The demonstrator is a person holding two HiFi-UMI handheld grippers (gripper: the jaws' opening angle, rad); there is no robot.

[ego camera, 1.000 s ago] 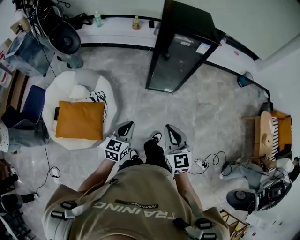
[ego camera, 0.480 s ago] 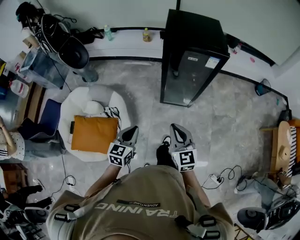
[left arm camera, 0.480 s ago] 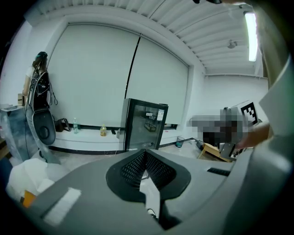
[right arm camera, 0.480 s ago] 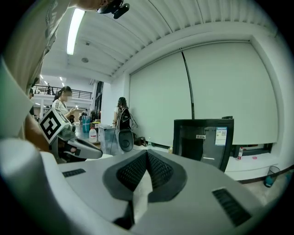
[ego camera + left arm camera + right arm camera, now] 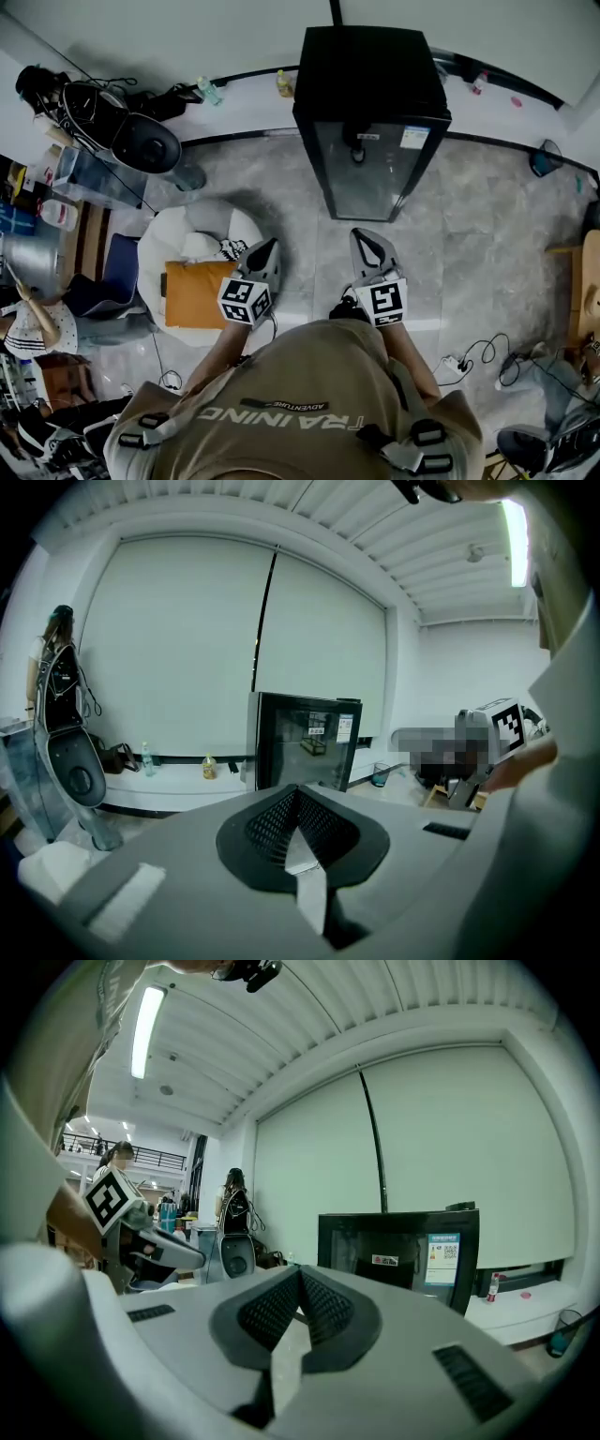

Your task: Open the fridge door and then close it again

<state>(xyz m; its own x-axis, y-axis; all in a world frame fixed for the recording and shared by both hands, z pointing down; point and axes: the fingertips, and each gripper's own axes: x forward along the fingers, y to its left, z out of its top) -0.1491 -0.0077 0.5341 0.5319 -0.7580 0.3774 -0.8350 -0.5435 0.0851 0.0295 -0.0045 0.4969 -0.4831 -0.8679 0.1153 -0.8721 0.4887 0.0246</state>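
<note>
While the person stands facing it, the black fridge (image 5: 370, 94) sits ahead of both gripper tips, well apart from them, its glass door (image 5: 366, 173) flush shut. Left gripper (image 5: 269, 249) and right gripper (image 5: 367, 240) each have jaws pressed together on nothing.

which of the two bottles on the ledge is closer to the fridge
The yellowish bottle, standing on the white ledge just beside the black fridge. The clear bottle stands farther along the ledge, away from the fridge.
</note>
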